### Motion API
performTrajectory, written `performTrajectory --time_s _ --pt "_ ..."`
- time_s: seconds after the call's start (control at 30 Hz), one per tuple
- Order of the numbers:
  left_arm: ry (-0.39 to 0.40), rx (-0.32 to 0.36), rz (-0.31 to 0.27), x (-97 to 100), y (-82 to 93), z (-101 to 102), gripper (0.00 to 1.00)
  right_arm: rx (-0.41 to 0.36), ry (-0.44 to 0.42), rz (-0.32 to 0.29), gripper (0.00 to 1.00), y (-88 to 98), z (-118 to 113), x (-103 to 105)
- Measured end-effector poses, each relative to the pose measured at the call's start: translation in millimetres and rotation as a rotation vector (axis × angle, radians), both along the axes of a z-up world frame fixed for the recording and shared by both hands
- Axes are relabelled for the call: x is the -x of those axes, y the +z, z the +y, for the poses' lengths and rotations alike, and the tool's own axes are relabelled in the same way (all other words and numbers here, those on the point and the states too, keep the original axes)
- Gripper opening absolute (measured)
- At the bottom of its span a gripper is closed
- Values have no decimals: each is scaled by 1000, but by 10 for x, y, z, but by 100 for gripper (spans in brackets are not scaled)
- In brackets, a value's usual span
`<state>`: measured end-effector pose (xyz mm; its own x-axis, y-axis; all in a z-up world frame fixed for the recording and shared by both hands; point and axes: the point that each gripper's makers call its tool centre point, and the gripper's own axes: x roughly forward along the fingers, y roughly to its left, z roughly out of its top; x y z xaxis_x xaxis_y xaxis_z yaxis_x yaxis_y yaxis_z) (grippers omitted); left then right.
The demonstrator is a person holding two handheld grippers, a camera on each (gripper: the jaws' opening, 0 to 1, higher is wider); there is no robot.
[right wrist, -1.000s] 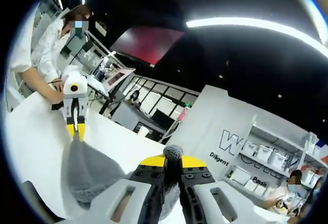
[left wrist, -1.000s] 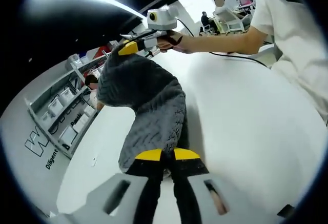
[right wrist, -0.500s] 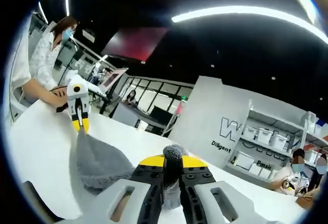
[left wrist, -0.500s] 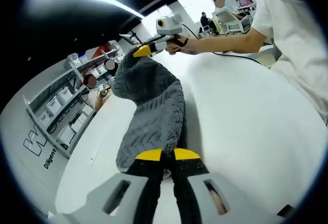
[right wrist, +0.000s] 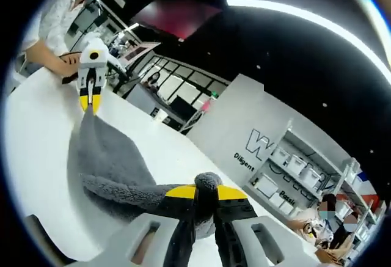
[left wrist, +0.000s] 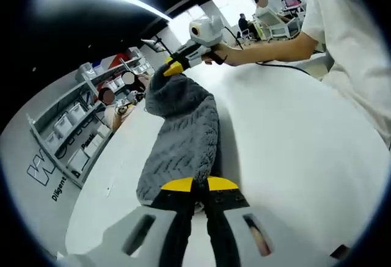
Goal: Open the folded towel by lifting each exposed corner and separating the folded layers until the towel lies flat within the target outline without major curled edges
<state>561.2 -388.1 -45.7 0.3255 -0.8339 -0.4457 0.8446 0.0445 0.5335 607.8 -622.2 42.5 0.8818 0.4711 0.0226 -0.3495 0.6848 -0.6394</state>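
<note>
A grey knitted towel (left wrist: pixel 183 129) stretches in a long band over the white table (left wrist: pixel 293 151). My left gripper (left wrist: pixel 199 185) is shut on its near corner. At the far end my right gripper (left wrist: pixel 173 67), held by a person's hand, is shut on the opposite corner, lifted a little above the table. In the right gripper view the towel (right wrist: pixel 110 163) runs from my right gripper (right wrist: pixel 206 192), shut on a bunched corner, to the left gripper (right wrist: pixel 90 103) at the far end.
A person in a white shirt (left wrist: pixel 354 47) stands at the table's right side. Grey shelving with white bins (left wrist: pixel 67 126) lines the wall to the left. Other people (left wrist: pixel 263 10) sit at desks far behind.
The right gripper has drawn its corner farther from the left one and lower. The towel's raised hump has flattened into a longer, tauter band.
</note>
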Motion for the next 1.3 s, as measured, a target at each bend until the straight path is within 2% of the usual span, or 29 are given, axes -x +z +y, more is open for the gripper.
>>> performTrajectory --time_s 0.27,0.53,0.87,0.9,0.97,1.1,1.17,1.2,1.23,1.3 --pt "-4 -7 -2 116 -19 -49 5 -44 -12 27 3 -45 -96 -42" --pt "-6 -7 -11 134 -5 -33 5 -87 -12 79 4 -162 -128 -116" --pt "-4 -14 -26 111 13 -26 5 -95 -15 95 6 -178 -166 -194" --pt "-4 -14 -25 108 14 -25 5 -109 -25 92 8 -161 -189 -208" --pt "-4 -11 -24 98 21 -22 5 -146 -66 72 19 -112 -264 -235" --pt "-4 -10 -25 81 25 -28 5 -178 -86 37 33 -37 -341 -227" --pt "-5 -11 -26 74 27 -32 5 -196 -111 28 44 -12 -381 -229" --pt "-5 -10 -25 71 26 -32 5 -238 -124 19 51 26 -407 -233" --pt "-6 -11 -23 68 24 -33 5 -267 -133 4 62 60 -423 -235" --pt "-6 -12 -21 63 18 -30 5 -289 -166 -9 79 84 -471 -237"
